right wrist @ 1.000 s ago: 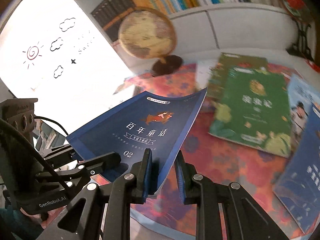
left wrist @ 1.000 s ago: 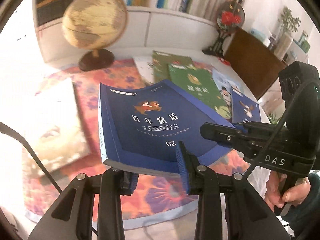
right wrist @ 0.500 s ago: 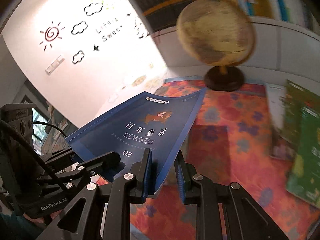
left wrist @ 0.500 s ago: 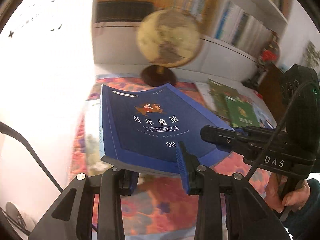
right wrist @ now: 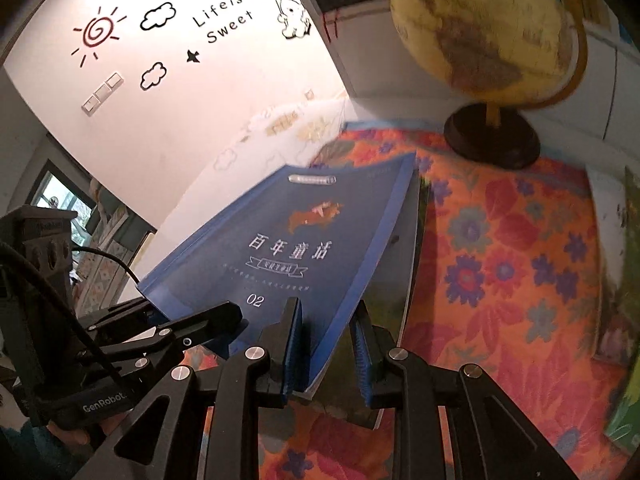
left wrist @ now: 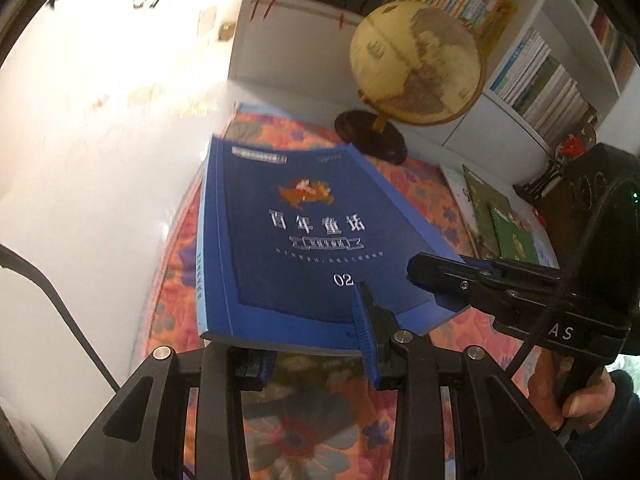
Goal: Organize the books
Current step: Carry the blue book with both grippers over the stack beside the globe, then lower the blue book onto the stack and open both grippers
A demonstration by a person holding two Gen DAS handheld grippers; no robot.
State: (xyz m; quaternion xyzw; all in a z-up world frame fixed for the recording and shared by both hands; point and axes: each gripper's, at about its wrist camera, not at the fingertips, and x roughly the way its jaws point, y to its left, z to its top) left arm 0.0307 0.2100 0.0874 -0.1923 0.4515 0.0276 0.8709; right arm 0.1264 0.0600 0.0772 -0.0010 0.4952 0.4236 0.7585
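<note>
Left wrist view: the left claw pinches the blue book's near edge; the right claw clamps its corner, holding it above the flowered tabletop.

The blue book has been carried leftward, toward the wall beside the globe.

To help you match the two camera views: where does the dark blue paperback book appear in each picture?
Left wrist: dark blue paperback book fills the centre, above the tongs.
Right wrist: centre-left, tilted.
Shared landmark: yellowed globe on a dark round base, upper right in both.
</note>
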